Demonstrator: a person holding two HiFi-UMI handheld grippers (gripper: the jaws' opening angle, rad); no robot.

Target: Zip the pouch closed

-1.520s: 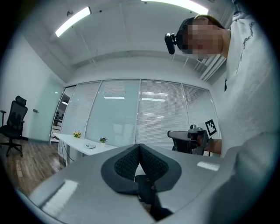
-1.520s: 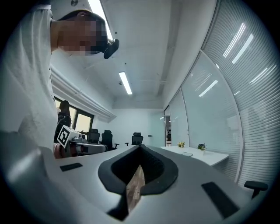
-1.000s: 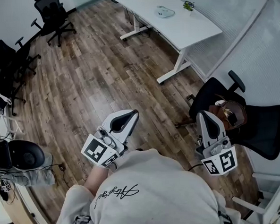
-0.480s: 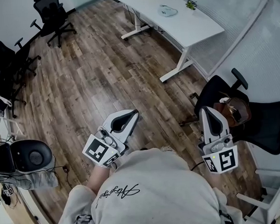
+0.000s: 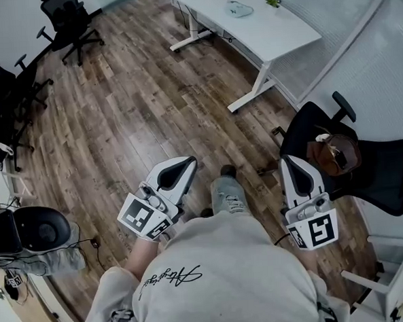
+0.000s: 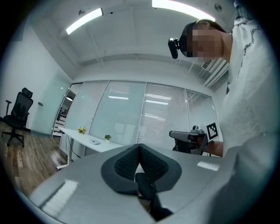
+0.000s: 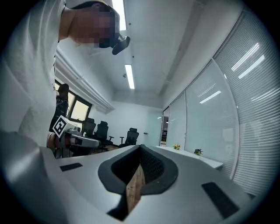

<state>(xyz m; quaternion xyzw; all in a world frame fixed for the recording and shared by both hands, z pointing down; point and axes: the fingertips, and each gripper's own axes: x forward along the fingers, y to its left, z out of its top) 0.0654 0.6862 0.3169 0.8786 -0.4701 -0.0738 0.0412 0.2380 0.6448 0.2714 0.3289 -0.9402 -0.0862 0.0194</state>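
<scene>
**Both Jaws Closed and Empty, Worktop Well Across the Room**

The person stood on a wooden floor (image 5: 137, 106) in an office, holding a gripper at each side of a pale sweatshirt (image 5: 215, 272). One jeans-clad leg (image 5: 227, 195) was stepped forward between the two grippers.

The left gripper (image 5: 190, 162) pointed up the picture over the bare floor. In its own view its jaws were pressed together with nothing between them. The right gripper (image 5: 288, 160) was held level as well. Its jaws also met tip to tip and pinched nothing, with only a strip of floor showing through the slot beneath them.

Neither gripper was near a pouch. A white worktop (image 5: 275, 33) stood well away, at the top of the head view beside a glass wall with blinds. A small pale item (image 5: 238, 10) lay on it near a little potted plant (image 5: 272, 1). It was too small to say for certain whether it was the pouch, or whether any zip was done up.

Just beside the right gripper stood a black office chair (image 5: 376, 177) with a brown bag (image 5: 334, 154) on its seat. More black chairs (image 5: 71, 25) were grouped at the far left of the room.
</scene>
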